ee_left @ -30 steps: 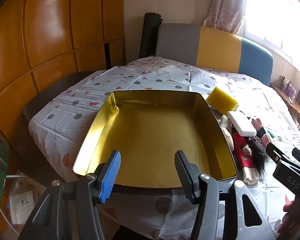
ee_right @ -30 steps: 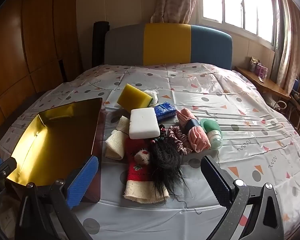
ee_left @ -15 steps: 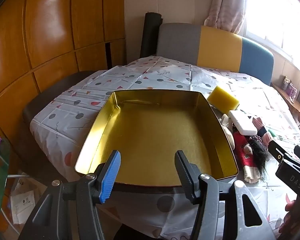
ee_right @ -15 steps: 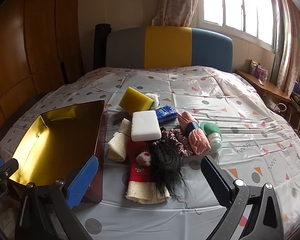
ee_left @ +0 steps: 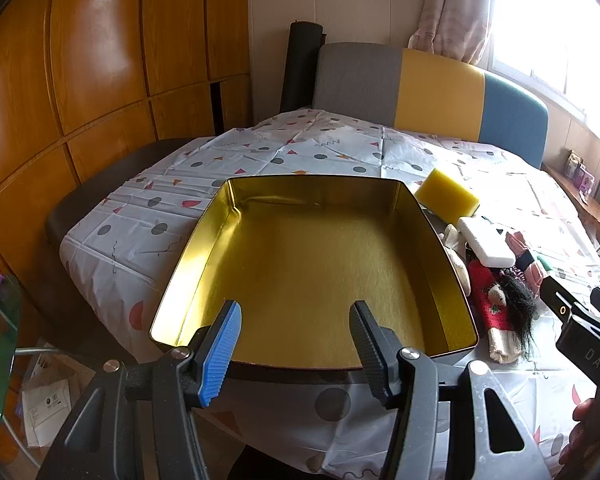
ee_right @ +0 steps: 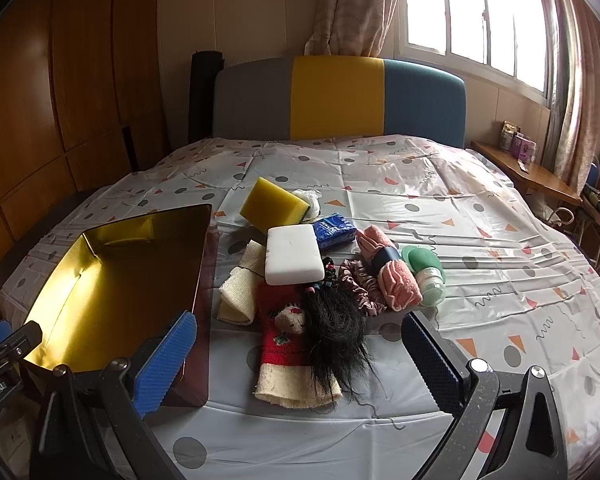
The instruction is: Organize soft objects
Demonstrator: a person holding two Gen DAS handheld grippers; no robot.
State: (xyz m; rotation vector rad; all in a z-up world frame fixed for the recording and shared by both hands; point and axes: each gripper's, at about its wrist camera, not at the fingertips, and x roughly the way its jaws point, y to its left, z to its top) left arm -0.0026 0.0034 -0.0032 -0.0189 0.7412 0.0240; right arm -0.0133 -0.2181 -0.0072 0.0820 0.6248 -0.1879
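An empty gold tin (ee_left: 316, 264) (ee_right: 112, 276) lies on the patterned bed cover. To its right is a heap of soft things: a yellow sponge (ee_right: 274, 201), a white sponge (ee_right: 293, 255), a cream cloth (ee_right: 240, 288), a red sock with a doll face (ee_right: 284, 336), a black wig (ee_right: 334, 330), pink rolled cloths (ee_right: 392, 276), a scrunchie (ee_right: 360, 284) and a blue tissue pack (ee_right: 334, 231). My left gripper (ee_left: 296, 312) stands open over the tin's near rim with nothing between its fingers. Near the sock and wig, my right gripper (ee_right: 300, 328) hangs wide open, touching nothing.
A green bottle (ee_right: 428, 272) lies beside the pink cloths. A grey, yellow and blue headboard (ee_right: 340, 98) closes the far end. Wooden wardrobe panels (ee_left: 100, 72) run along the left, a shelf (ee_right: 528, 172) under the window on the right. The cover's right half (ee_right: 500, 260) is bare.
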